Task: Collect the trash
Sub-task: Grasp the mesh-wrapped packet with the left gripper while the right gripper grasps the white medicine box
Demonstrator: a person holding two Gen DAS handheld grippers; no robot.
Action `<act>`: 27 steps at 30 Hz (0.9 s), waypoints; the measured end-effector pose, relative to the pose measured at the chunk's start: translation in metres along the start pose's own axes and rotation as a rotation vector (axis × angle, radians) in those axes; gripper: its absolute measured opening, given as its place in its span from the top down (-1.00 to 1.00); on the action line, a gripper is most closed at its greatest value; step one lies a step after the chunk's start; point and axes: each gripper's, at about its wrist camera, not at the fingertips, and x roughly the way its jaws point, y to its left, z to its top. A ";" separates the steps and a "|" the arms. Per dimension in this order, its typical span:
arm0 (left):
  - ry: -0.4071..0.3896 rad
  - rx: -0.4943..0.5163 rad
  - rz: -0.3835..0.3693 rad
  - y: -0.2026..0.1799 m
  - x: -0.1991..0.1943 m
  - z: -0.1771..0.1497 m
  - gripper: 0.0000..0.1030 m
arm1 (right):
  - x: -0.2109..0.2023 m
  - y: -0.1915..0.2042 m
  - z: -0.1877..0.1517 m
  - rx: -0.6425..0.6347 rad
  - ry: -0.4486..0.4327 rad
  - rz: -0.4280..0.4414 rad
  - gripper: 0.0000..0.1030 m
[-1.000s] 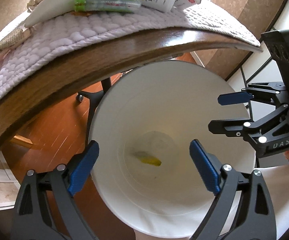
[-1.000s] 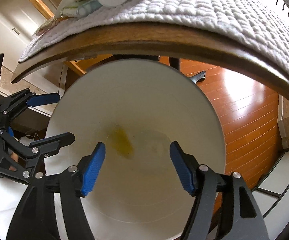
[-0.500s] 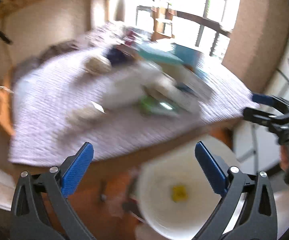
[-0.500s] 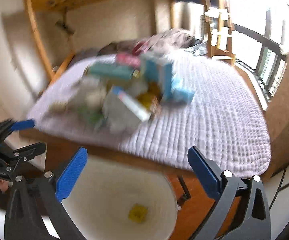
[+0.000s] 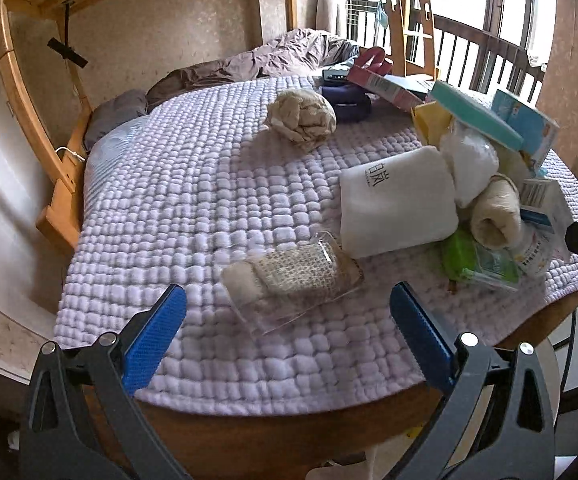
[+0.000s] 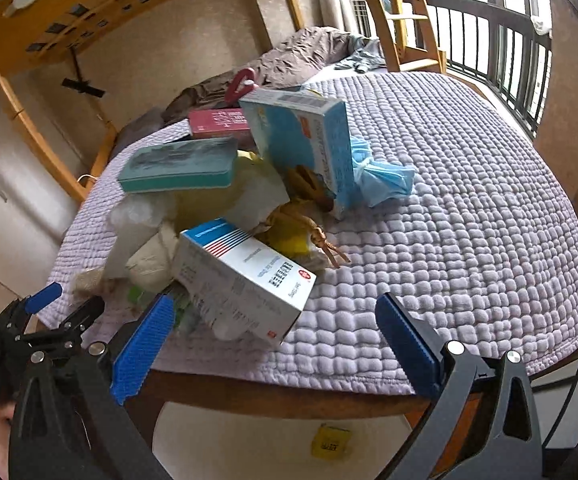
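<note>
My left hand-held gripper (image 5: 287, 330) is spread wide and empty over the table's (image 5: 289, 436) near edge, before a clear-wrapped loofah (image 5: 295, 274). My right hand-held gripper (image 6: 271, 354) is wide and empty too, facing a white medicine box (image 6: 245, 284). Bare quilt (image 6: 469, 208) lies rightward. The white bin (image 6: 273, 444) sits below the edge, holding a yellow scrap (image 6: 330, 442).

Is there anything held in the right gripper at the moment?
No, the right gripper is open and empty, with the white medicine box lying on the quilt beyond it.
</note>
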 end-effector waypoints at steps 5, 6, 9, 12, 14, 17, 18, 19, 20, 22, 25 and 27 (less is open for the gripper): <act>0.010 0.030 0.026 -0.001 0.010 -0.002 -0.98 | 0.012 0.005 0.012 0.007 -0.002 -0.015 -0.92; 0.011 0.028 0.024 -0.001 0.011 -0.002 -0.98 | 0.013 0.007 0.015 0.010 -0.001 -0.013 -0.92; 0.007 0.016 0.011 0.001 0.014 0.003 -0.98 | 0.024 0.011 0.022 0.026 0.008 -0.014 -0.92; -0.002 0.022 0.013 0.002 0.015 0.005 -0.98 | 0.029 0.013 0.026 0.063 0.016 0.012 -0.92; -0.005 0.023 0.011 0.002 0.015 0.005 -0.98 | 0.030 0.011 0.028 0.095 0.014 0.035 -0.92; -0.010 0.025 0.009 0.003 0.015 0.006 -0.98 | 0.032 0.004 0.033 0.149 0.013 0.077 -0.92; -0.011 0.025 0.009 0.003 0.015 0.005 -0.98 | 0.032 0.001 0.035 0.162 0.015 0.086 -0.92; -0.012 0.024 0.008 0.003 0.015 0.005 -0.98 | 0.034 -0.001 0.037 0.184 0.019 0.099 -0.92; -0.014 0.024 0.008 0.003 0.015 0.004 -0.98 | 0.034 -0.003 0.037 0.195 0.019 0.104 -0.92; -0.020 0.028 0.009 0.003 0.015 0.004 -0.98 | 0.036 -0.006 0.038 0.212 0.015 0.110 -0.92; -0.023 0.026 -0.011 0.003 0.015 0.004 -0.87 | 0.038 -0.006 0.039 0.222 0.014 0.119 -0.91; -0.025 0.029 -0.020 0.003 0.014 0.004 -0.80 | 0.037 -0.004 0.036 0.230 0.021 0.130 -0.73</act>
